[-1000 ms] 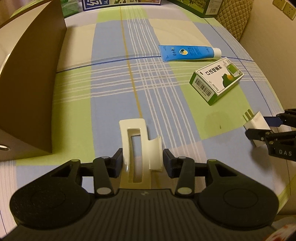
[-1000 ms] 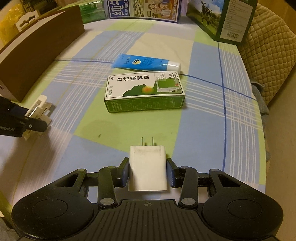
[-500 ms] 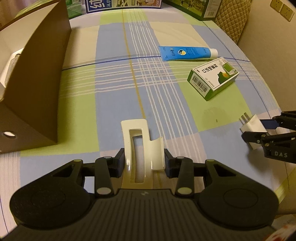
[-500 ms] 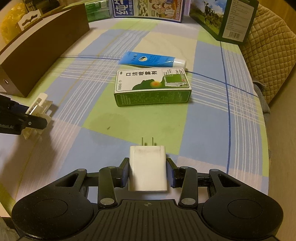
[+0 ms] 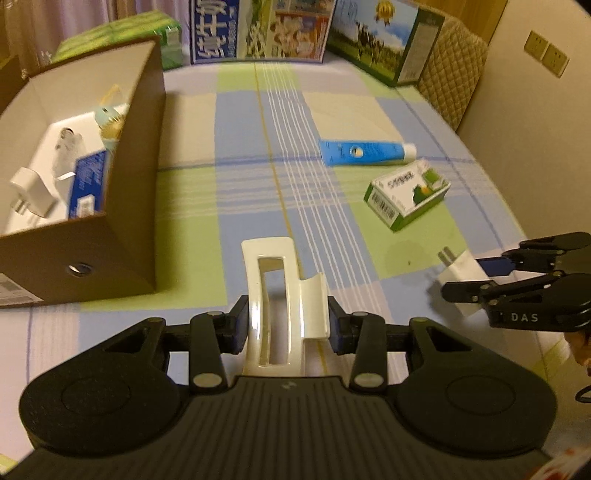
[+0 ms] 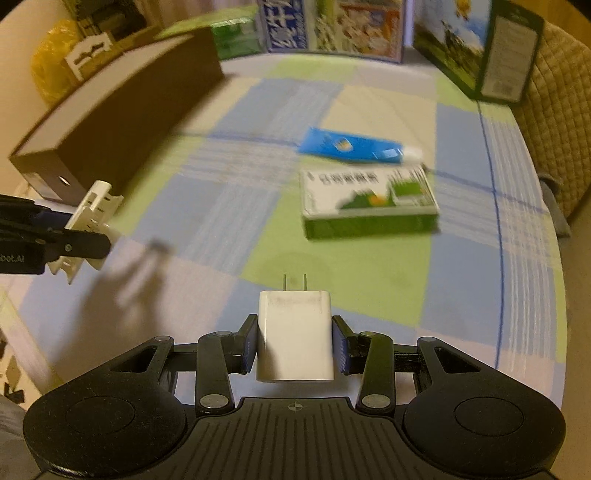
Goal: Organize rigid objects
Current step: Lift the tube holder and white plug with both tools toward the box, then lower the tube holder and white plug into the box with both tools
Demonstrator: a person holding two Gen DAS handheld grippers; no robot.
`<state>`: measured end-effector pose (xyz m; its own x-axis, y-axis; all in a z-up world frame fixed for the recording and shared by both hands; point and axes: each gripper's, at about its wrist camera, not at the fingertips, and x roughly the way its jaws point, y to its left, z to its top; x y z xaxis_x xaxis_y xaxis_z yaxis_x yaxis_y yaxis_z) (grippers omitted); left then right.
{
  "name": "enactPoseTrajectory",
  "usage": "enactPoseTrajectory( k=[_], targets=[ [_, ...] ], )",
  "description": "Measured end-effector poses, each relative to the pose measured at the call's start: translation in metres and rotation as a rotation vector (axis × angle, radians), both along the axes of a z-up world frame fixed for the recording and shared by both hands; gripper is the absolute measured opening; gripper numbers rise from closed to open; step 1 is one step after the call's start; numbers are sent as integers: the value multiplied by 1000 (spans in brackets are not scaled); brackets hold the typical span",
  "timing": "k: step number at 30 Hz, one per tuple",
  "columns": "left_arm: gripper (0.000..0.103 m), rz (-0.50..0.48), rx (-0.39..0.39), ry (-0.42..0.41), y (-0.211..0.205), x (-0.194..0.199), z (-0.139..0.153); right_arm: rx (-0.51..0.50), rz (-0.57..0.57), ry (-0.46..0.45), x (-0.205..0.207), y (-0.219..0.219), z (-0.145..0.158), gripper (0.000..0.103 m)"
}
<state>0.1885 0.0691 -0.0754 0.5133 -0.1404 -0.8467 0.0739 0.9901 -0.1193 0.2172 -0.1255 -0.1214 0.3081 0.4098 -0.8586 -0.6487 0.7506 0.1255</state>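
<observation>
My left gripper [image 5: 286, 325] is shut on a cream hair claw clip [image 5: 275, 295], held above the checked tablecloth; it also shows in the right wrist view [image 6: 88, 218]. My right gripper [image 6: 295, 343] is shut on a white plug charger [image 6: 294, 332], prongs pointing forward; it also shows in the left wrist view [image 5: 460, 280]. A brown cardboard box [image 5: 122, 229] stands open at the left, holding another white charger [image 5: 31, 192], a blue-and-white pack [image 5: 88, 184] and other small items. A blue tube [image 5: 364, 152] and a green-and-white carton [image 5: 406, 197] lie on the cloth.
Large printed cartons [image 5: 258, 29] and a green carton [image 5: 388, 40] stand along the far edge. A quilted chair back [image 5: 454, 74] is at the far right, next to the wall. The brown box also shows in the right wrist view [image 6: 122, 129].
Both grippers have risen and drawn back with their objects held. The left view now looks down into the open box, whose contents have come into sight.
</observation>
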Motion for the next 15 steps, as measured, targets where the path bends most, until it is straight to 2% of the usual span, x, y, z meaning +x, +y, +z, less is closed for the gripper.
enactPoseTrajectory(
  k=[10, 15],
  targets=[
    [36, 75, -21, -97, 52, -21, 47, 134, 152, -65, -9, 72, 52, 38],
    [36, 125, 8, -133, 90, -27, 65, 203, 249, -82, -17, 126, 71, 38]
  ],
)
